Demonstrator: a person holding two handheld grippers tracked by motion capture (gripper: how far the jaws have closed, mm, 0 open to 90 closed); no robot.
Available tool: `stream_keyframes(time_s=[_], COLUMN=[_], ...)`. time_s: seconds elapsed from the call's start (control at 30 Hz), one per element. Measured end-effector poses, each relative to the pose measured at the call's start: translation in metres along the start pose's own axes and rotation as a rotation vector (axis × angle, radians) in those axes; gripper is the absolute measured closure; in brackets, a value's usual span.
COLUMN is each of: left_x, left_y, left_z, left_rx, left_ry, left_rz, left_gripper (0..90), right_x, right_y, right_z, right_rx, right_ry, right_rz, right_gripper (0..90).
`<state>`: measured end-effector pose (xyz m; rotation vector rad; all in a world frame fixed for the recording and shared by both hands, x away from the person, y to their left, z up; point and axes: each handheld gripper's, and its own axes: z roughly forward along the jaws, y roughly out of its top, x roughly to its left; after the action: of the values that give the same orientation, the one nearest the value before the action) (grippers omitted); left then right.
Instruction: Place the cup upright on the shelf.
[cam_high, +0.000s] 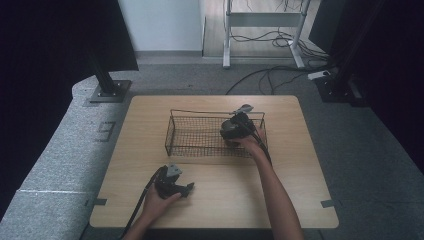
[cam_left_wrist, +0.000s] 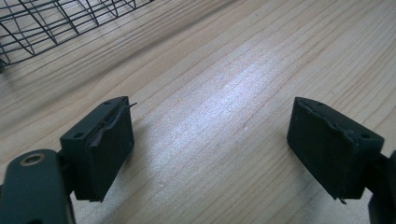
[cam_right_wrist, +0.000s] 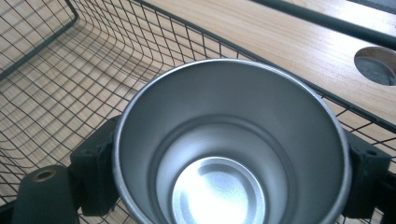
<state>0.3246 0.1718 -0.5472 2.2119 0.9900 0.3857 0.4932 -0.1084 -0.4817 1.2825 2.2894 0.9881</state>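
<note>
A steel cup (cam_right_wrist: 231, 144) is clamped between the jaws of the right gripper (cam_high: 234, 129), apparently inside the wire basket (cam_high: 195, 137) at its right end. The left gripper (cam_left_wrist: 210, 149), jaws apart, is held near the basket over the table (cam_high: 225, 195).

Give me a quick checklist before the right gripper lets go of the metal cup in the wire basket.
1. Grip: right gripper has a jaw on each side of the metal cup: ok.
2. Cup upright, mouth up, nothing inside: ok.
3. Cup within the wire basket, at its right end: ok.
4. Cup base resting on the basket floor: cannot tell.
5. Left gripper open over bare table, away from the basket: ok.
6. Mesh floor beside the cup free of things: ok.
</note>
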Motion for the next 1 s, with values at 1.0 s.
stream_keyframes(time_s=[1.0], left_x=[0.0001], left_y=[0.0000], left_z=[-0.0001], left_rx=[0.001], left_ry=[0.001], left_rz=[0.002], left_gripper=[14.5], right_x=[0.0016], right_y=[0.0032], right_z=[0.0047], right_rx=[0.119], right_ry=[-0.037], right_rz=[-0.032], right_gripper=[12.6])
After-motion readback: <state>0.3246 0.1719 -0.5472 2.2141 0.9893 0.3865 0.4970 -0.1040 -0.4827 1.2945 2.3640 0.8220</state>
